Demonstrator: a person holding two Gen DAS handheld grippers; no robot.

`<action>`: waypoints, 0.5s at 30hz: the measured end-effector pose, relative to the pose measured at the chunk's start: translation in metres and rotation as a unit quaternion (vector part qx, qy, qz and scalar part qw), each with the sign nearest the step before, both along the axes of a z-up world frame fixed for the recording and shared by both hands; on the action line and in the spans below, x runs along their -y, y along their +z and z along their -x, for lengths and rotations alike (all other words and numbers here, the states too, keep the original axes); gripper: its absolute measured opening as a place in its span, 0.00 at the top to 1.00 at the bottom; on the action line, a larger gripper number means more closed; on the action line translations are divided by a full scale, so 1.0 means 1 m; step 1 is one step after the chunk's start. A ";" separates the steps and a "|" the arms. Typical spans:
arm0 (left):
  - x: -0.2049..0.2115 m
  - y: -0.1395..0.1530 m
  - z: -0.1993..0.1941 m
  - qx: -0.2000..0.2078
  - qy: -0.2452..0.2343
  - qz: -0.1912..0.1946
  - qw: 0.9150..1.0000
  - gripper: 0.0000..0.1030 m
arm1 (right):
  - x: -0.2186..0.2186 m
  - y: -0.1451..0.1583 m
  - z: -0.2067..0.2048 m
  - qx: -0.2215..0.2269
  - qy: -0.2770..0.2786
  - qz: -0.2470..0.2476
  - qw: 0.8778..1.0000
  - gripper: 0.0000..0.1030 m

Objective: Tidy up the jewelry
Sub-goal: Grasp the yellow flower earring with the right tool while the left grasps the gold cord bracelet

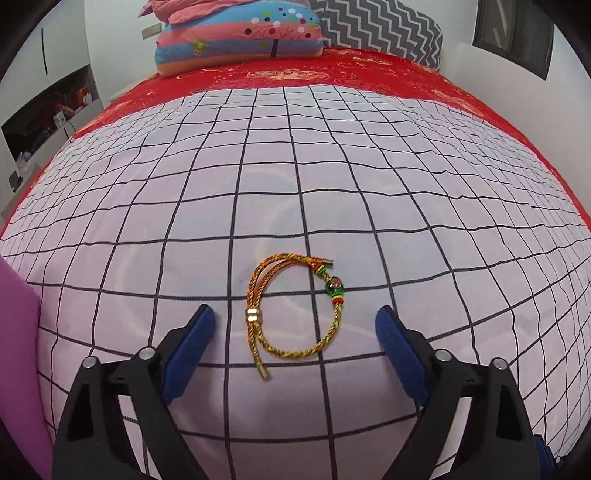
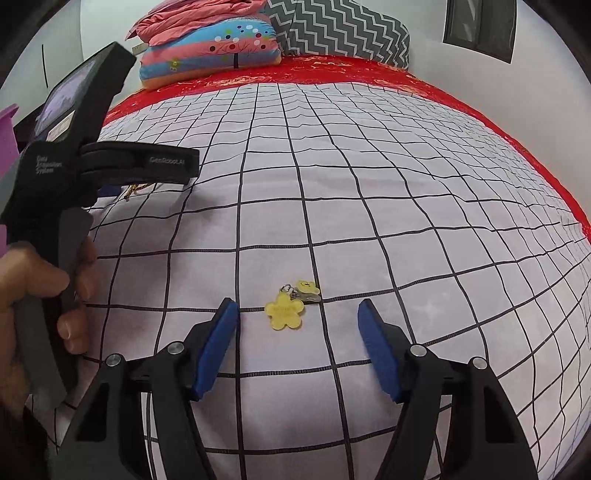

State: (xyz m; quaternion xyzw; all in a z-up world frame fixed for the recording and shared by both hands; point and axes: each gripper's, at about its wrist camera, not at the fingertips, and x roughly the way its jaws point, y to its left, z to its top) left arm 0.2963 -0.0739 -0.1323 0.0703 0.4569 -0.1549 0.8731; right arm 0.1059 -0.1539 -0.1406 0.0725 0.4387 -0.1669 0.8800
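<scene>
Two grippers are in my hands above a bed, and neither one holds anything. Biggest thing before me is the white grid-patterned sheet (image 1: 332,177), spread over a red bedcover (image 1: 369,74) whose edge shows around it. At the head of the bed sit a striped pink-and-blue pillow (image 1: 240,33) and a grey zigzag pillow (image 1: 384,26) beside it. My left gripper (image 1: 295,328) hangs low over the sheet with its blue pads (image 1: 192,350) spread wide. Between them, touching neither, the braided bracelet (image 1: 295,314) lies flat on the sheet, an orange-and-yellow cord loop with a green bead and small gold ferrules. My right gripper (image 2: 297,325) is likewise spread apart, and the yellow flower charms (image 2: 286,312) rest on the sheet between its pads, the larger charm nearer me, the smaller one just behind it, joined by a bit of metal. From the right wrist view my left hand (image 2: 37,288) wraps its gripper's handle.
</scene>
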 end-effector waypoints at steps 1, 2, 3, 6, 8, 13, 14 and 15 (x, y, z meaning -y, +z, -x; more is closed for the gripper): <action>0.002 0.001 0.000 0.001 -0.002 0.000 1.000 0.26 | 0.000 0.000 -0.001 0.000 0.001 0.000 1.000 0.39; 0.004 0.001 0.000 0.001 -0.004 -0.001 1.000 0.28 | -0.001 0.000 -0.001 0.000 0.002 -0.001 1.000 0.39; 0.005 0.001 0.000 0.001 -0.004 -0.001 1.000 0.32 | -0.001 0.000 -0.001 0.001 0.004 -0.002 1.000 0.40; 0.009 0.002 0.002 0.005 -0.009 -0.005 1.000 0.41 | -0.002 0.000 -0.001 0.001 0.007 -0.001 1.000 0.44; 0.010 0.002 0.003 0.006 -0.014 -0.007 1.000 0.49 | -0.004 0.000 0.000 0.000 0.010 -0.002 1.000 0.47; 0.014 0.003 0.004 0.006 -0.023 -0.008 1.000 0.68 | -0.004 0.001 0.002 0.001 0.013 -0.006 1.000 0.56; 0.015 0.003 0.004 0.007 -0.024 -0.009 1.000 0.74 | -0.003 0.001 0.001 0.002 0.012 -0.006 1.000 0.58; 0.016 0.003 0.006 0.008 -0.027 -0.011 1.000 0.77 | -0.003 0.001 0.002 0.001 0.013 -0.008 1.000 0.62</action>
